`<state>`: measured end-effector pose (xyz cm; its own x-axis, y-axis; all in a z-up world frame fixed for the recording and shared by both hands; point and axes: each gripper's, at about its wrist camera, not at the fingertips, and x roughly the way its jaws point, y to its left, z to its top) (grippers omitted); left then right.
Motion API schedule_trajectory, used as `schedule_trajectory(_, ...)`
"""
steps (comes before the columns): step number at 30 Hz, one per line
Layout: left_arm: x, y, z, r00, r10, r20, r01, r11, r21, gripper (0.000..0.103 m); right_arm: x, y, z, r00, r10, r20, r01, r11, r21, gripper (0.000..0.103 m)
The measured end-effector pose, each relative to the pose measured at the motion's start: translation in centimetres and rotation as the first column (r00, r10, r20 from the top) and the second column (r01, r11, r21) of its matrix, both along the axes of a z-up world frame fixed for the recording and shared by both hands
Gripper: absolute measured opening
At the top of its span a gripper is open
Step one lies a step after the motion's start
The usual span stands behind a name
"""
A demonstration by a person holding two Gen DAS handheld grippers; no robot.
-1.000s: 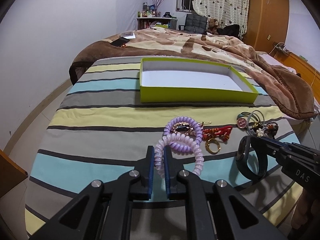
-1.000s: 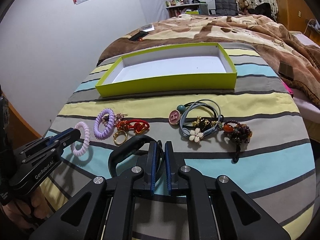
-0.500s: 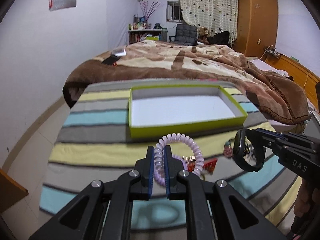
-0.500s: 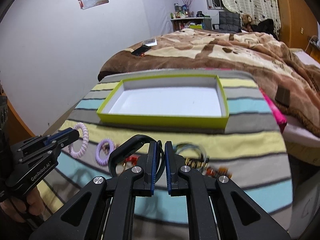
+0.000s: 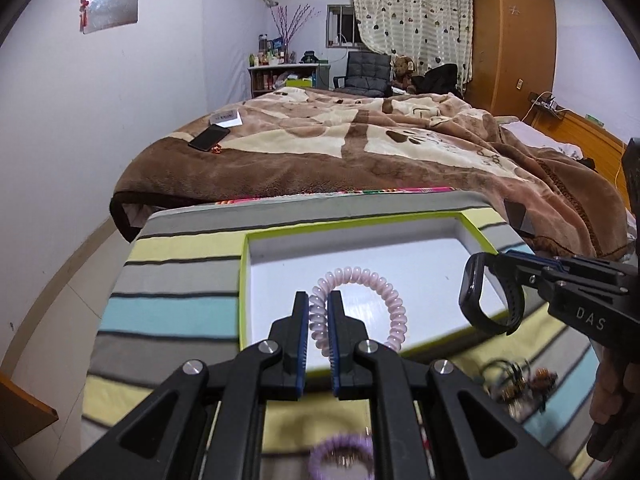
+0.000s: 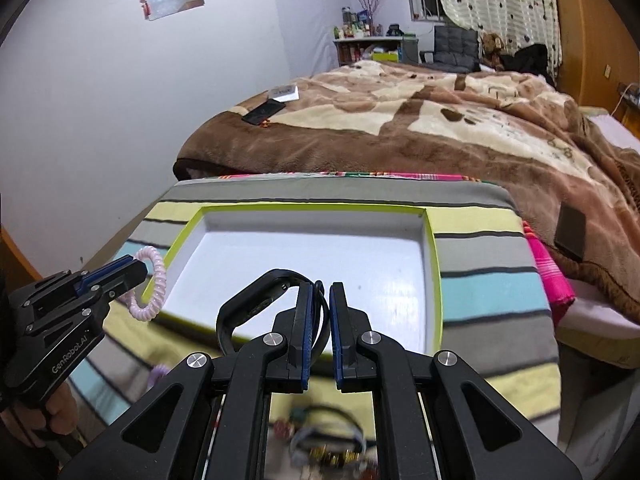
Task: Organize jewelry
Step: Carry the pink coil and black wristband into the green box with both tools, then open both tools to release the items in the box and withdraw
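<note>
The walls [image 5: 168,92] are pale lilac, and a shiny sheet [image 5: 112,2] on the left wall reflects a bright light. A big bed carries a brown and cream blanket [image 5: 360,148], with a dark phone [image 5: 209,137] and a white box [image 5: 227,118] lying on it. At the far wall stand a shelf [image 5: 280,72] full of bottles, a dark chair [image 5: 366,70] and a window with a heart-pattern curtain [image 5: 408,16]. A tall orange wardrobe [image 5: 512,36] is at the right. The floor [image 5: 60,248] is light tile.
</note>
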<state>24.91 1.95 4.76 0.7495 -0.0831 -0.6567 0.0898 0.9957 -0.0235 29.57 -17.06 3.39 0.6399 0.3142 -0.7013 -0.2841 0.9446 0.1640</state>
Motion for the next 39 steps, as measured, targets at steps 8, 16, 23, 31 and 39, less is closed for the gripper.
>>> schedule_trajectory(8,5.4,-0.6,-1.8,0.998,-0.010,-0.064,0.010,1.000,-0.004,0.009,5.9,-0.2,-2.2,0.997,-0.035,-0.066,0.034,0.999,-0.017,0.008)
schedule_trajectory(16,8.8,-1.4,-4.4,0.992,-0.012,-0.127,0.014,1.000,0.014,0.010,9.7,0.0,-4.5,0.992,-0.052,-0.119,0.048,0.998,-0.032,0.008)
schedule_trajectory(23,10.2,-1.3,-6.0,0.986,0.011,-0.165,-0.008,1.000,0.020,0.010,11.1,0.3,-5.7,0.989,-0.061,-0.135,0.056,0.997,-0.044,0.008)
schedule_trajectory(31,10.7,-1.5,-6.2,0.984,0.008,-0.179,-0.005,1.000,0.017,0.011,11.6,0.5,-5.8,0.988,-0.047,-0.146,0.046,0.999,-0.015,0.013)
schedule_trajectory(39,9.4,-1.0,-5.3,0.987,0.002,-0.158,-0.006,1.000,-0.023,0.024,10.0,0.5,-4.7,0.994,-0.022,-0.110,0.023,1.000,0.007,0.021)
